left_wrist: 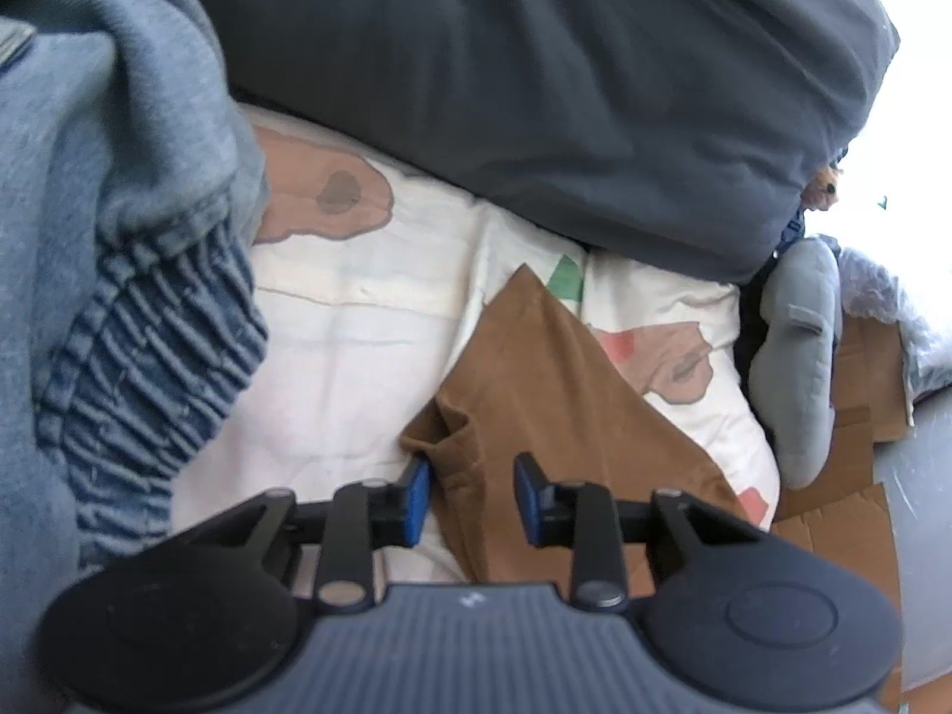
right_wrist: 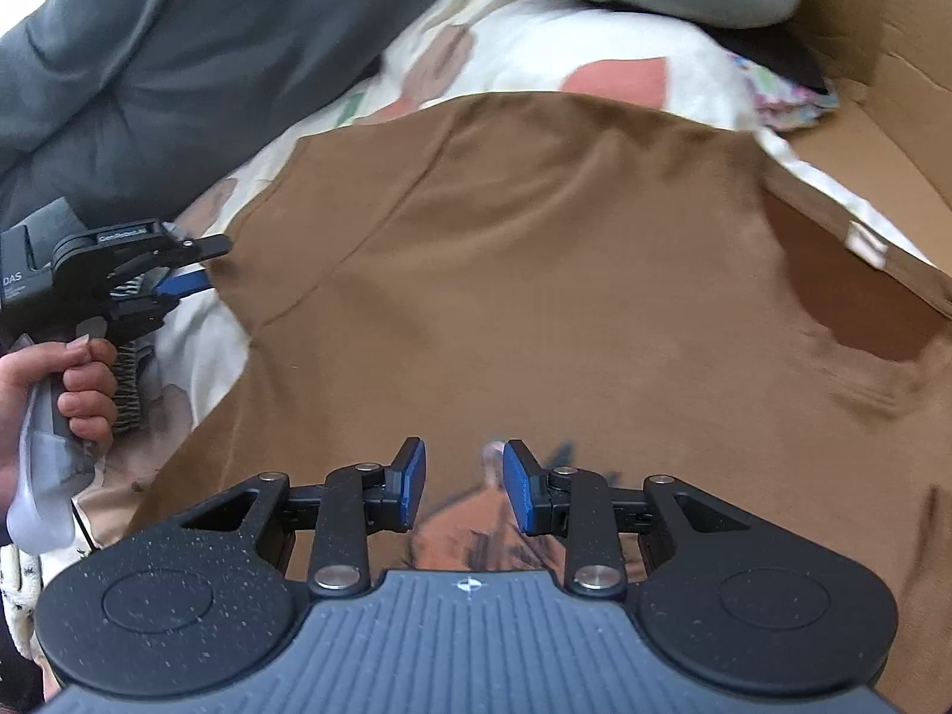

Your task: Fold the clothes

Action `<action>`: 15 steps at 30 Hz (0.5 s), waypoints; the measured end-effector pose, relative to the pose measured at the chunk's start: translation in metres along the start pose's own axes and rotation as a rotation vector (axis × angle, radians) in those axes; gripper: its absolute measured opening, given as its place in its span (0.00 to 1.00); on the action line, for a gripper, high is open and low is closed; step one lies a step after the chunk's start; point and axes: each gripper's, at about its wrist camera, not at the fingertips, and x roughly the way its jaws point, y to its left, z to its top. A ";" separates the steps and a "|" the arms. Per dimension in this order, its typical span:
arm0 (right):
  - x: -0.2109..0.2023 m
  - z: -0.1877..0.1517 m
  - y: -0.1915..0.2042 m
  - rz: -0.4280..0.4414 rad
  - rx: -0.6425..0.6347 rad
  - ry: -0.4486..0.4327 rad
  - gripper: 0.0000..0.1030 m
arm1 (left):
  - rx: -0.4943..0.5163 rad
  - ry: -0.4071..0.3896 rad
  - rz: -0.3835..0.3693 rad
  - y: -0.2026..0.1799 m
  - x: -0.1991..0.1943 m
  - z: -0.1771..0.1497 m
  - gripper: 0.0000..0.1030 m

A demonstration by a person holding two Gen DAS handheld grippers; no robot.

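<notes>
Brown shirt (right_wrist: 535,273) lies spread on the bed (left_wrist: 357,309), near its right edge. Left gripper (left_wrist: 473,494) released, jaws astride a sleeve corner; right gripper (right_wrist: 464,488) released above the hem. Next: clench on the sleeve, fold inward

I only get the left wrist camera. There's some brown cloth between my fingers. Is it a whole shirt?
Observer: Yes. The right wrist view shows the brown shirt spread wide over the patterned sheet.
Operator: Where's my other gripper?
Observer: The right gripper hovers over the shirt's near part, above a blurry print, fingers apart.
Operator: Who's holding mine?
Observer: A hand wraps the handle of the left gripper at the shirt's left edge.
</notes>
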 end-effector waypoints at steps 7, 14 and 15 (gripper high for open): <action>0.019 0.004 0.012 0.042 -0.004 0.029 0.34 | 0.067 0.001 0.063 -0.003 0.005 -0.004 0.27; 0.035 0.004 0.020 0.080 0.019 0.046 0.32 | 0.100 0.016 0.103 -0.010 0.004 0.000 0.15; 0.037 0.005 0.022 0.087 0.024 0.043 0.31 | 0.104 0.020 0.104 -0.011 0.003 0.001 0.15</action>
